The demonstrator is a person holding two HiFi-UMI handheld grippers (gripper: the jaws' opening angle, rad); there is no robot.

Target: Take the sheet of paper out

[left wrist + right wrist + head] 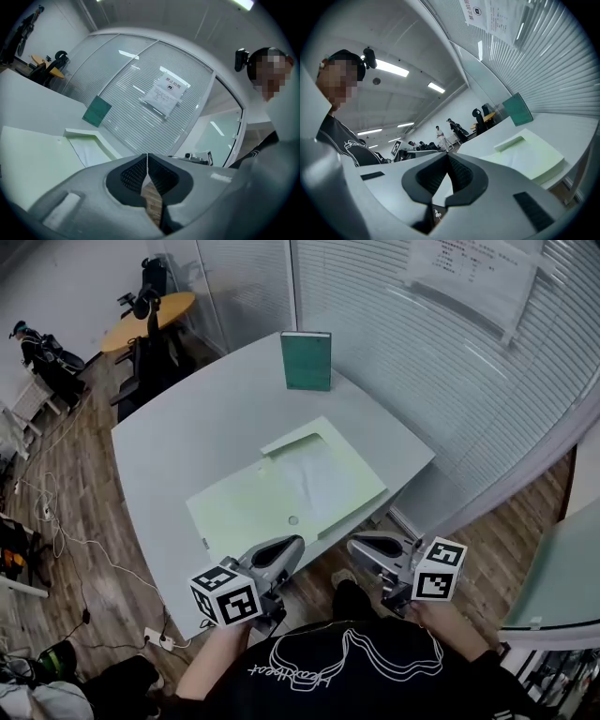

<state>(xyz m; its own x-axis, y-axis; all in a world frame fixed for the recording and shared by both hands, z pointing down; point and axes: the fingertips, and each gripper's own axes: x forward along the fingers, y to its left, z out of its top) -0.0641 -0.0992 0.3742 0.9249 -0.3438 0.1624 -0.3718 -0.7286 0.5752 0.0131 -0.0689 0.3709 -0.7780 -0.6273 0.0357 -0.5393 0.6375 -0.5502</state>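
The sheet of paper shows white in the pale-green folder, mid-frame on the table. At the bottom of the frame, just beyond the table's near edge, the left tool and right tool are both pressed together, pinching nothing.

An office: blind-lined glass partition, white table, desk chair.

We see a pale green folder lying flat and askew on the white table, near its front edge. The white sheet of paper rests flat on the folder's right half, its far edge against a notched green flap, otherwise uncovered.
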